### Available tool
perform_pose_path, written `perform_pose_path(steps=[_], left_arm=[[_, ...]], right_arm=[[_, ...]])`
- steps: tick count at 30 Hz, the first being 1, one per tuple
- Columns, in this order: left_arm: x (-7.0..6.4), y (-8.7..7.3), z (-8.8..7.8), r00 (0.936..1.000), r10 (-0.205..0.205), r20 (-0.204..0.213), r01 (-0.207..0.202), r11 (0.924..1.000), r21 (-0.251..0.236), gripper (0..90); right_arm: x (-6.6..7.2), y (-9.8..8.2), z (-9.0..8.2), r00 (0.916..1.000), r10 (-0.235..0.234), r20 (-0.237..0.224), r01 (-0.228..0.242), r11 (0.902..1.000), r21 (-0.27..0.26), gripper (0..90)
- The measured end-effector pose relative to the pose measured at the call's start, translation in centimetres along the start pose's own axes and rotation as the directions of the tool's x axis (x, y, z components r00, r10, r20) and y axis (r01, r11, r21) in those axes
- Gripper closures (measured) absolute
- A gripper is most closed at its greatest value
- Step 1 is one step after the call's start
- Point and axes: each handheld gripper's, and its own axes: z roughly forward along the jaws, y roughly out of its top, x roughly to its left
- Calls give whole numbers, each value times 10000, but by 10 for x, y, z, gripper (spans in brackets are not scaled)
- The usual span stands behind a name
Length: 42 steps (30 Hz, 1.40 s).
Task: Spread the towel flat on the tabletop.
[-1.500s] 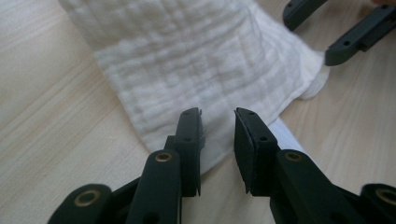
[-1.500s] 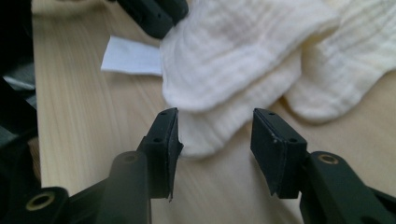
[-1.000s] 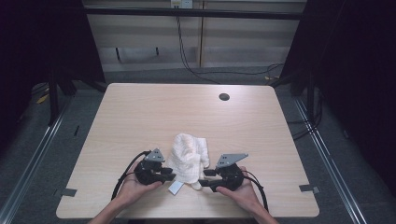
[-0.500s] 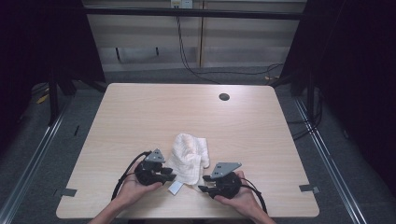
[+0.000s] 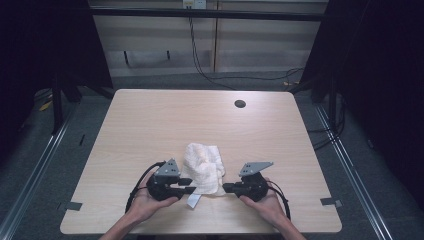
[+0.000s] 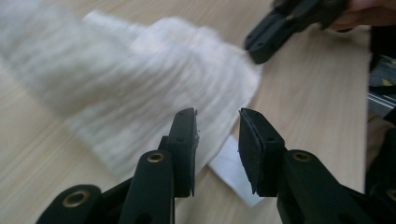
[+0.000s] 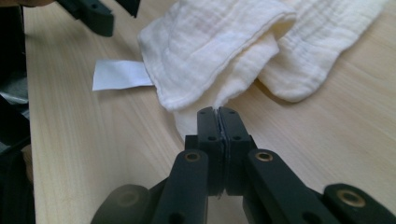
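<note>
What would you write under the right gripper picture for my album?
Right gripper pinched shut on a corner of the crumpled white cloth on the pale wooden table.

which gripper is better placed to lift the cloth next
Likely the right gripper: its jaws have just closed on an edge of the white cloth. The left gripper is open.

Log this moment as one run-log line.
left gripper: open, at cloth edge | right gripper: fingers just closed on cloth corner | label: flat on table
</note>
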Motion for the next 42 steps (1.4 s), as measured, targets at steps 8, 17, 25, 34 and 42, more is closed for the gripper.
perform_pose_path(steps=[8, 17, 25, 34, 42], left_arm=[[-15, 25, 51, 9956, 781, 509, -807, 9955, 504, 621], [-11, 26, 79, 9927, 1084, 537, -1135, 9881, 1040, 588], [-12, 21, 84, 9938, 1094, 216, -1112, 9870, 1157, 745], [-10, 22, 75, 9944, 814, 676, -865, 9933, 766, 865], [0, 26, 47, 9976, 410, 552, -407, 9991, -68, 877]], right_arm=[[-10, -4, -6, 9995, 322, 12, -322, 9993, 180, 891], [-15, -8, -5, 9978, 641, 186, -646, 9976, 269, 890], [-13, -8, -3, 9976, 607, 333, -622, 9970, 457, 890], [-17, -7, -7, 9970, 647, 425, -657, 9976, 232, 890], [-22, -3, -15, 9947, 817, 630, -810, 9966, -137, 890]])
